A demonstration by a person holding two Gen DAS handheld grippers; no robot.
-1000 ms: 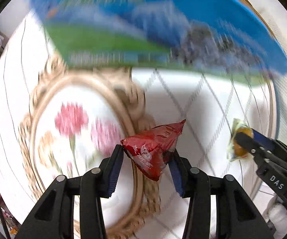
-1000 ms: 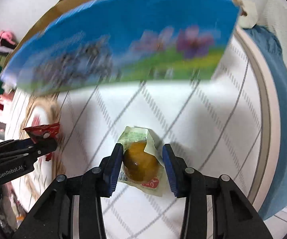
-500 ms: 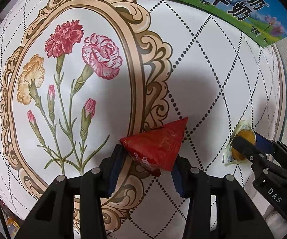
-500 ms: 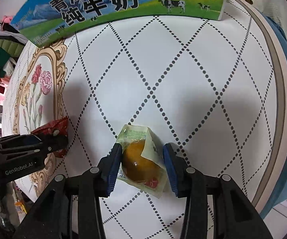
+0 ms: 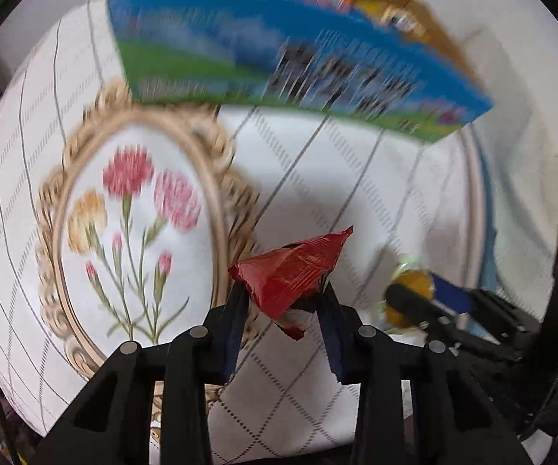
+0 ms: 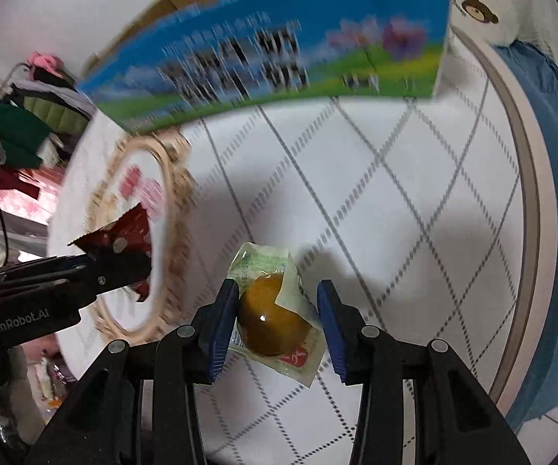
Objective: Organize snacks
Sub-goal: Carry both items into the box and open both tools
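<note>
The left gripper was clenched on the red snack packet, the right gripper on the wrapped yellow snack, both held short of the milk carton box; each grip should have stayed firm until above the box's open top

Motion blur rendered the lettering on the blue carton unreadable; its contents were smeared and cut off at the upper edge.
</note>
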